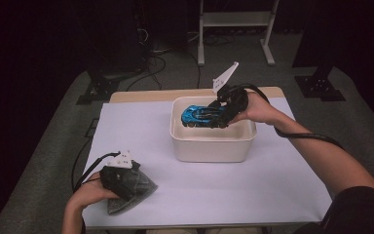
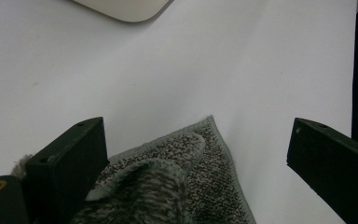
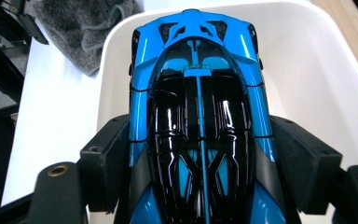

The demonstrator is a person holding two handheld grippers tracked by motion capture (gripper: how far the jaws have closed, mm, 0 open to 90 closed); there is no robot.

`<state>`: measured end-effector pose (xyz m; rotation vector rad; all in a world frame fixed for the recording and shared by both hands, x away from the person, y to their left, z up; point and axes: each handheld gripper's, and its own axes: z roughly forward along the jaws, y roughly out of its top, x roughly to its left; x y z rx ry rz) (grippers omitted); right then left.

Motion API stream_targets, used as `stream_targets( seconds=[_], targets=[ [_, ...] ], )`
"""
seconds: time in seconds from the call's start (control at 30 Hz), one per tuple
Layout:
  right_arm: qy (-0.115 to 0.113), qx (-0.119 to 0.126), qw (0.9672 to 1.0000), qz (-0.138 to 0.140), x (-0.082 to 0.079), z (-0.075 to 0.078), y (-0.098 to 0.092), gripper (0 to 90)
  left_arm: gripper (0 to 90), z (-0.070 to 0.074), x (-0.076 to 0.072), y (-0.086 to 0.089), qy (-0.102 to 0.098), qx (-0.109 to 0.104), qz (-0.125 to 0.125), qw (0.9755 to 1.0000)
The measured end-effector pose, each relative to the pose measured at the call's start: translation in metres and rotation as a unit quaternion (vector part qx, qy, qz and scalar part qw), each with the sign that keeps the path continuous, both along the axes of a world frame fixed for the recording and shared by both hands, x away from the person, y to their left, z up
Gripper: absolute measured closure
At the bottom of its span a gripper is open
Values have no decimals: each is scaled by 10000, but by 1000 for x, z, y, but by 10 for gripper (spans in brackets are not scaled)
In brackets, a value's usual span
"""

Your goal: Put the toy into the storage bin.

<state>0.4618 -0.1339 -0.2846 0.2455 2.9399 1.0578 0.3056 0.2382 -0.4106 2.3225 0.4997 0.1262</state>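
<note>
1. Your right gripper [image 1: 222, 114] pinches the blue toy car [image 1: 200, 115] by its flanks, jaws pressed on both sides, above the white tub [image 1: 213, 146].
2. Keep the car level and centred between the tub's walls as you lower it; spread the jaws only once its wheels rest on the tub floor.
3. Your left gripper [image 1: 118, 179] rests on the grey cloth [image 1: 141, 191] at the table's near left corner, jaws spread wide, gripping nothing.
4. The table [image 1: 272, 185] is covered with a white sheet, a strip of wood showing at its far edge.
5. Beyond lie grey carpet, cables and a white stand [image 1: 236, 19] in a dark room.
</note>
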Motion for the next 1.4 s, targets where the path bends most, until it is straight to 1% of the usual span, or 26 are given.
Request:
stream_targets(
  seconds=[0.03,0.33,0.5,0.7,0.73,0.87,0.93,0.97,1.17,1.4],
  targets=[
    [-11,-5,10000,6,1,-3,1,253,42,0,0,0,2,-7,6,10000],
    [162,-53,9999,13,5,-20,7,253,42,-1,0,-1,32,18,-19,10000],
    [211,-98,9997,16,8,-27,9,253,41,-1,0,-1,24,-13,-32,10000],
    [262,-160,9995,93,9,-33,16,253,41,0,-1,0,8,-28,-26,10000],
    [305,-180,9993,101,9,-34,17,253,41,0,-1,0,21,-46,-16,10000],
    [274,-284,9991,165,10,-41,23,253,41,0,-1,1,31,-55,3,10000],
    [313,-361,9986,213,11,-46,28,253,41,0,-1,1,33,-53,-3,10000],
    [313,-361,9986,213,11,-46,28,253,41,0,-1,1,35,-52,-2,10000],
    [370,-542,9974,308,12,-55,34,253,41,0,-1,2,42,-71,8,10000],
    [427,-693,9962,293,14,-63,39,253,41,0,-1,3,17,-68,-4,10000]
  ],
)
